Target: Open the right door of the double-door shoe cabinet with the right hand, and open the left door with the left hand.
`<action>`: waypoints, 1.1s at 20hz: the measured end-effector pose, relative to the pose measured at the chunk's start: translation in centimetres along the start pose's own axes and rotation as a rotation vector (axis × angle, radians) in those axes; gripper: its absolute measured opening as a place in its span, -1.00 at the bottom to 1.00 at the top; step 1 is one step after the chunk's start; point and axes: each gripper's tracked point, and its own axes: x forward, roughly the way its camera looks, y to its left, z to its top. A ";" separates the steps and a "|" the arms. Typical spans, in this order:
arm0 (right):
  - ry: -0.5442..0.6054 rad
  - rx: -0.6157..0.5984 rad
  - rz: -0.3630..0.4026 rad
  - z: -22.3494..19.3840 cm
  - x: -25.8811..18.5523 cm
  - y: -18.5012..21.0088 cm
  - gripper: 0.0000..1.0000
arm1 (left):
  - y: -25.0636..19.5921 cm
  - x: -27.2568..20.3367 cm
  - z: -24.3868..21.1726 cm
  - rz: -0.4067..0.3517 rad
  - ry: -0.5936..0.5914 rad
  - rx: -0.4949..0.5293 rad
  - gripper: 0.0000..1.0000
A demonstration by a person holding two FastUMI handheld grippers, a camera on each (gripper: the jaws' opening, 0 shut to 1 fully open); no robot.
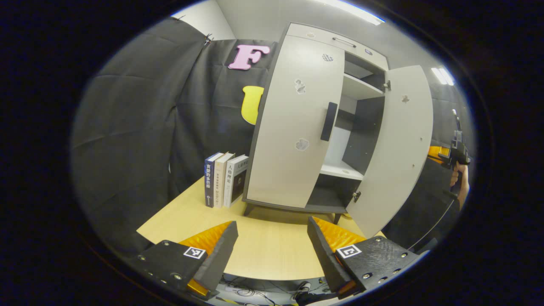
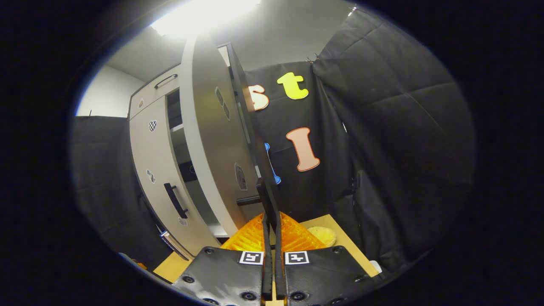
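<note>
2 doors differ on the shoe cabinet (image 1: 297, 38), right of centre: right door (image 1: 395, 144) swung wide, left door (image 1: 293, 127) shut. Left hand-held gripper (image 1: 272, 246), fingers apart over the table (image 1: 272, 250), should square onto the left door's handle (image 1: 328, 121). Right hand-held gripper (image 2: 272, 238) looks pinched on the right door's edge; contact is hard to confirm.

I count one cabinet (image 1: 297, 127) with two doors, three books (image 1: 225, 178), one table (image 1: 272, 250).
</note>
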 end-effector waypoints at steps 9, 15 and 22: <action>0.009 0.136 -0.143 -2.3 -4.3 -5.3 -0.96 | 1.4 2.0 2.9 -0.023 -0.048 0.006 0.89; -0.050 0.072 -0.320 -1.1 -6.3 -11.4 -1.00 | -2.2 6.8 8.7 -0.114 -0.110 0.006 0.90; -0.040 0.017 -0.438 -1.0 -5.2 -15.8 -0.44 | -9.4 12.4 17.3 -0.244 -0.269 0.120 0.90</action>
